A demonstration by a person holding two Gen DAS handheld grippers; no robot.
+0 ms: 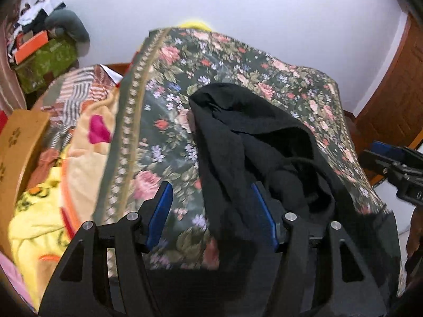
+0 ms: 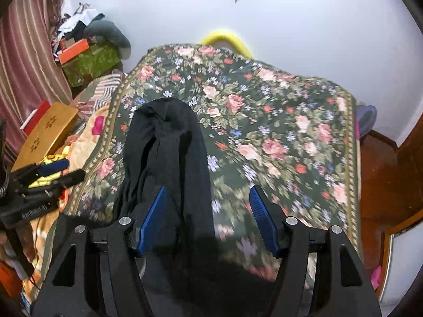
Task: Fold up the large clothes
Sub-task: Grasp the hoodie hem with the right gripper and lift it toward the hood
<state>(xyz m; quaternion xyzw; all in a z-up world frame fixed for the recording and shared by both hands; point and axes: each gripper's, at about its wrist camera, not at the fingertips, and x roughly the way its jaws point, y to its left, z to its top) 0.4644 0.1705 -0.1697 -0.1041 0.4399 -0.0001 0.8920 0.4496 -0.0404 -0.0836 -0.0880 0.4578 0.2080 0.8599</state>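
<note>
A black garment point(image 1: 264, 153) lies crumpled on the dark floral bedspread point(image 1: 164, 121), running from mid-bed toward the near edge. In the right wrist view the black garment point(image 2: 169, 148) looks like a long bunched strip on the floral bedspread point(image 2: 277, 137). My left gripper point(image 1: 211, 208) is open above the garment's left edge, holding nothing. My right gripper point(image 2: 208, 208) is open over the garment's near end, empty. The right gripper also shows at the right edge of the left wrist view point(image 1: 391, 163); the left gripper shows at the left in the right wrist view point(image 2: 53, 171).
Yellow and orange blankets point(image 1: 60, 185) and a cardboard box point(image 1: 18, 142) lie left of the bedspread. Green boxes with piled clothes point(image 2: 90, 58) stand at the back left by a curtain point(image 2: 23, 60). A wooden door point(image 1: 396, 97) and wooden floor point(image 2: 380, 174) are on the right.
</note>
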